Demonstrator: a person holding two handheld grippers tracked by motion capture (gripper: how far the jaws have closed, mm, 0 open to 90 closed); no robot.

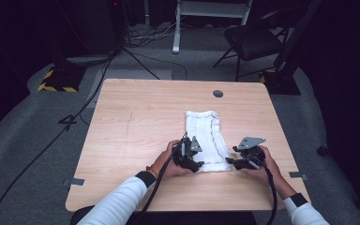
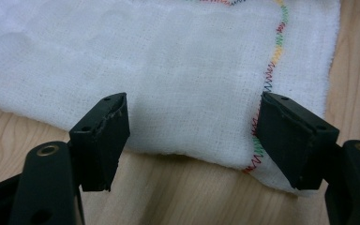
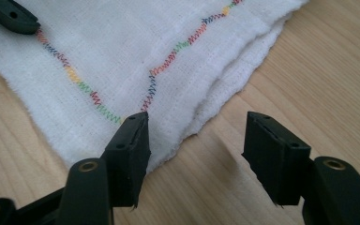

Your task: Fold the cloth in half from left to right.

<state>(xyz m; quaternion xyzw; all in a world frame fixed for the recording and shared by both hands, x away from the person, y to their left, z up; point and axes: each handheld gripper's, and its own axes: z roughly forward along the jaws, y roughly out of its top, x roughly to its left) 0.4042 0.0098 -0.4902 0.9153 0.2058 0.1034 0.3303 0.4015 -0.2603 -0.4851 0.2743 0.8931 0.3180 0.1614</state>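
We are working a folded white cloth (image 1: pixel 207 139) lying toward the near right of the tabletop (image 1: pixel 136 136), its short near edge facing us. Left gripper (image 2: pixel 192 136) and right gripper (image 3: pixel 194 150) are both standing apart, clamping nothing, at its near corners. Judging it light, limp, layered: pinching every layer at the stitched corners seems best.

Cloth (image 2: pixel 178 79): white woven cotton-like fabric, matt, open gauzy weave with a fuzzy nap, folded in layers, edged by zigzag stitching (image 3: pixel 173 49) in red, green, yellow and blue thread. Table (image 1: pixel 136 122): light wood-grain top, smooth, low satin sheen, fine straight grain. Left gripper (image 2: pixel 192 136) and right gripper (image 3: pixel 194 150): jaws of matt black plastic with scuffed, slightly rough pad faces and brass-coloured metal eyelets; grey plate (image 1: pixel 251 140) on top looks dull metal.
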